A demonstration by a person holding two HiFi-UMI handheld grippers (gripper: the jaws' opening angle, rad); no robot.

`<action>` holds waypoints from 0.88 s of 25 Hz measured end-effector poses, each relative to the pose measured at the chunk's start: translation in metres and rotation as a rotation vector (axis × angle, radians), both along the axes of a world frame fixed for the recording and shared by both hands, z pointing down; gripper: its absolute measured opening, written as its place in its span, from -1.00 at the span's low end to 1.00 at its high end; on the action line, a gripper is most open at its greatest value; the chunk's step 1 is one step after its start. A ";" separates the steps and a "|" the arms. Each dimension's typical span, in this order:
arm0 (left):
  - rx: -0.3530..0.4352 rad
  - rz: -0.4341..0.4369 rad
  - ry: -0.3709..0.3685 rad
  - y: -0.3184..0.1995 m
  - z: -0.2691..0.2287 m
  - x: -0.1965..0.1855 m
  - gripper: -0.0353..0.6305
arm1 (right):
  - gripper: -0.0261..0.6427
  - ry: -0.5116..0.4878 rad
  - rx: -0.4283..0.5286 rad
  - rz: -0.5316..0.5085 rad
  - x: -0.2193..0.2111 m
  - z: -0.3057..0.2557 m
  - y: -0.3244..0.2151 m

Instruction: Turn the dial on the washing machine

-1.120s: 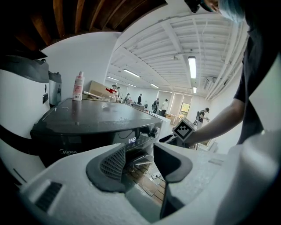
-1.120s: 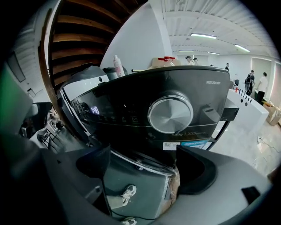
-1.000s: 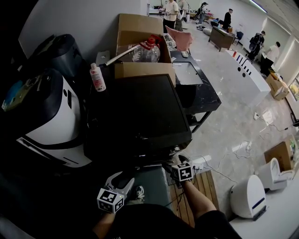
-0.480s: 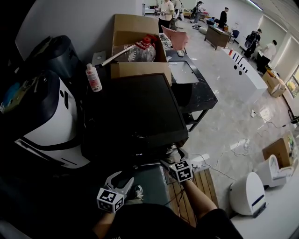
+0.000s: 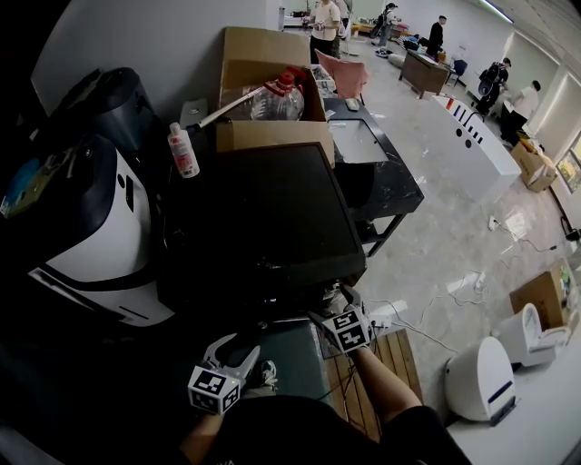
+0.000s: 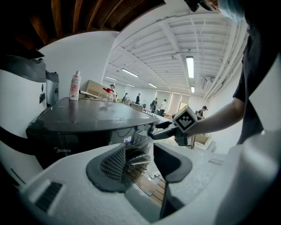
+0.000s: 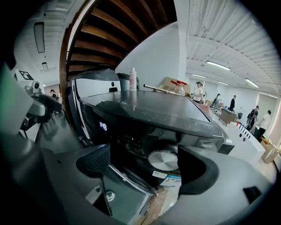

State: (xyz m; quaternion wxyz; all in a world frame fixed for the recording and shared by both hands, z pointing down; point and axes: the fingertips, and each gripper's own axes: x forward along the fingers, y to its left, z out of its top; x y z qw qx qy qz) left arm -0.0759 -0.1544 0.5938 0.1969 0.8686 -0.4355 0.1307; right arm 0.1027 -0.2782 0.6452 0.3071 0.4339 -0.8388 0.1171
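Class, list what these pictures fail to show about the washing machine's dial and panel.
1. Right gripper view: the setting of the dial; its face shows no readable mark.
2. Head view: the dial itself, hidden below the overhanging top of the washing machine and behind the right gripper.
3. Left gripper view: the display digits, too small and blurred.

I'm working in a big open test hall: a washing machine [image 5: 263, 218] stands among cardboard boxes [image 5: 263, 54] and loose white toilets [image 5: 481, 381] on a polished floor [image 5: 445, 227], people [image 5: 327, 23] gathered near a far desk [image 5: 427, 68], strip lights [image 6: 189, 66] overhead.
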 end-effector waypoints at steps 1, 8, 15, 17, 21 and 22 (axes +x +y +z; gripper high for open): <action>0.000 0.000 0.001 0.000 0.000 0.000 -0.32 | 0.45 0.003 0.000 -0.006 0.000 0.001 0.001; -0.002 0.004 0.001 0.002 -0.001 0.003 -0.32 | 0.46 -0.006 -0.050 0.023 0.010 0.010 -0.001; -0.015 -0.009 -0.001 0.002 0.001 0.000 -0.32 | 0.46 -0.016 -0.067 0.038 0.013 0.013 -0.004; -0.012 -0.006 0.000 0.002 0.000 0.001 -0.32 | 0.46 -0.019 -0.081 0.043 0.015 0.016 -0.004; -0.002 0.001 0.002 0.002 0.000 0.001 -0.32 | 0.48 -0.032 -0.106 0.067 0.017 0.022 -0.005; -0.002 -0.001 0.003 0.002 0.001 0.000 -0.32 | 0.48 -0.034 -0.106 0.071 0.017 0.022 -0.006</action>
